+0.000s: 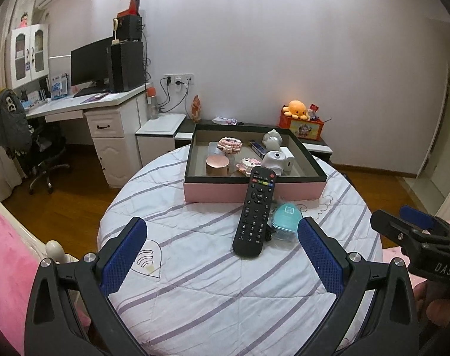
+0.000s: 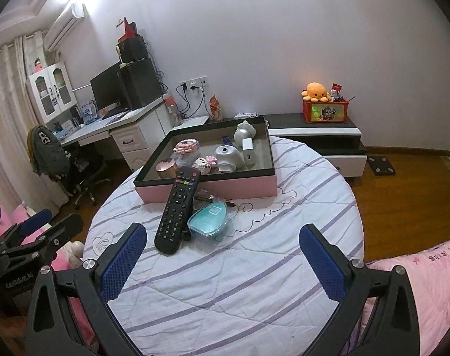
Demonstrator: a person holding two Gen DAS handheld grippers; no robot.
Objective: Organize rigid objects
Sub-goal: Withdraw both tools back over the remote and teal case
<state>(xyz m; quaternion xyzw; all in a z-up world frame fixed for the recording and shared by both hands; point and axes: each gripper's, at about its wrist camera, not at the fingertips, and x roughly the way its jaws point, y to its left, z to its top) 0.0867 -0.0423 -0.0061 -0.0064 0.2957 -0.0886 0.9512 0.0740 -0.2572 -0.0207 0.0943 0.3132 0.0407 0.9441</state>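
Striped bedspread (image 1: 195, 290) holds remote (image 1: 253, 212), top end leaning on box (image 1: 225, 191).

Bare quilt (image 2: 225, 281) in front free, remote (image 2: 177, 210) & teal case (image 2: 208, 221) block pink box (image 2: 225, 187) front wall

My black remote (image 1: 253, 211) leans against the pink box's (image 1: 219, 191) front wall, teal case (image 1: 285, 221) just beside it.

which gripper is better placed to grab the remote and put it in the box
Left, probably. The remote lies almost centred between the open left gripper, just ahead of it. From the right gripper, also open, the remote sits off to its left side. It leans on the pink box, beside a teal case.
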